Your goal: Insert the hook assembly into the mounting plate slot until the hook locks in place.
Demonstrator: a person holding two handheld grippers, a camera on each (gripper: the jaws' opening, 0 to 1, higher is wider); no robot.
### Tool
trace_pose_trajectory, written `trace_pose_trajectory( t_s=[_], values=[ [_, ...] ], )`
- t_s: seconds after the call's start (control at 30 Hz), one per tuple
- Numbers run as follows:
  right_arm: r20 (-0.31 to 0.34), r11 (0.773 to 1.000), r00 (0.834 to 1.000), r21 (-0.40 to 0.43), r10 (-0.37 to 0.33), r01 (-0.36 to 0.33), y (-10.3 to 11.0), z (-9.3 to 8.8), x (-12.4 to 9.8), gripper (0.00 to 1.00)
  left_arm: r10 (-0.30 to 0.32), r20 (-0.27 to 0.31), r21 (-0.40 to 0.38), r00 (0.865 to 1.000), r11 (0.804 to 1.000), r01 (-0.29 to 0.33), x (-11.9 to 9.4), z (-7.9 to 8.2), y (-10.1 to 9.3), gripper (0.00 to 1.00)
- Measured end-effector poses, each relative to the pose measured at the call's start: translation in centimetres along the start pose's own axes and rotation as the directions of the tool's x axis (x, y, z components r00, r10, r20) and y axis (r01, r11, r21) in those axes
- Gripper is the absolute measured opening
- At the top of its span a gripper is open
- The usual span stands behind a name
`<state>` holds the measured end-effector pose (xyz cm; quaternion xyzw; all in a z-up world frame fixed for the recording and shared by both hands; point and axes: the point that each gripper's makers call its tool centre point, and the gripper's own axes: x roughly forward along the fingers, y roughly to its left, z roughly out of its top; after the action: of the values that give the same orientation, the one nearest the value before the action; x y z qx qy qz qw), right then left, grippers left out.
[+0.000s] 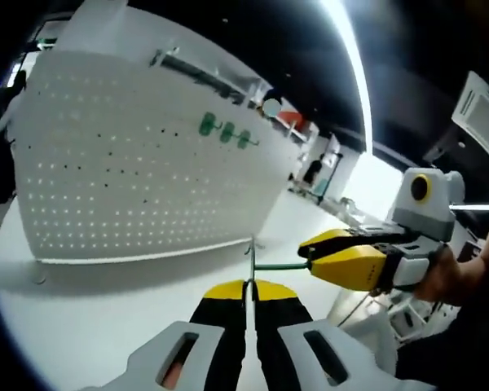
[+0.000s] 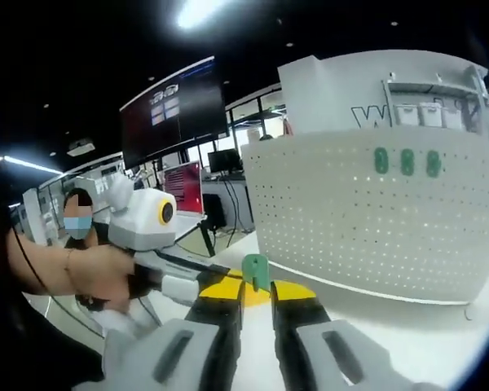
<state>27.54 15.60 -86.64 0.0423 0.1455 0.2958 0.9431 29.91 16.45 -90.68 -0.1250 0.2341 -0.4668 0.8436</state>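
Observation:
A white pegboard (image 1: 138, 163) stands upright on the white table, with three green hook mounts (image 1: 226, 132) set in a row near its top; the right gripper view shows the same board (image 2: 367, 220) and mounts (image 2: 407, 161). My left gripper (image 1: 248, 287) is shut on a thin green wire hook (image 1: 251, 259) that rises between its yellow tips. My right gripper (image 1: 314, 257) comes in from the right, shut on the wire's other end. In the right gripper view its jaws (image 2: 257, 292) pinch a small green piece (image 2: 255, 271), with the left gripper (image 2: 159, 220) just to the left.
The white table (image 1: 106, 326) runs in front of the board. A person's hand (image 2: 98, 277) holds the left gripper. Behind are a dark screen (image 2: 171, 110), desks and a standing person (image 1: 314, 169). White bins (image 2: 424, 114) sit above the board.

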Motion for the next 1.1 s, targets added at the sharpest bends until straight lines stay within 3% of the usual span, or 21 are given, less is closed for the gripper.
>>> trace_pose_trajectory(
  t_s=[0.4,0.8,1.1],
  values=[
    [0.029,0.997,0.999,0.070,0.016,-0.018,0.5,0.5,1.2,0.07,-0.045,0.002,0.057,0.999,0.997,0.044,-0.1,0.6,-2.0,0.01],
    [0.064,0.985,0.998,0.167,0.021,-0.031,0.2,1.1,1.3,0.03,-0.040,0.016,0.101,0.999,0.994,0.038,-0.3,1.5,-2.3,0.01],
    [0.055,0.989,0.998,0.148,-0.007,-0.001,0.0,1.0,1.2,0.01,-0.033,0.011,0.090,0.999,0.995,0.032,-0.2,1.5,-2.1,0.01]
  ],
)
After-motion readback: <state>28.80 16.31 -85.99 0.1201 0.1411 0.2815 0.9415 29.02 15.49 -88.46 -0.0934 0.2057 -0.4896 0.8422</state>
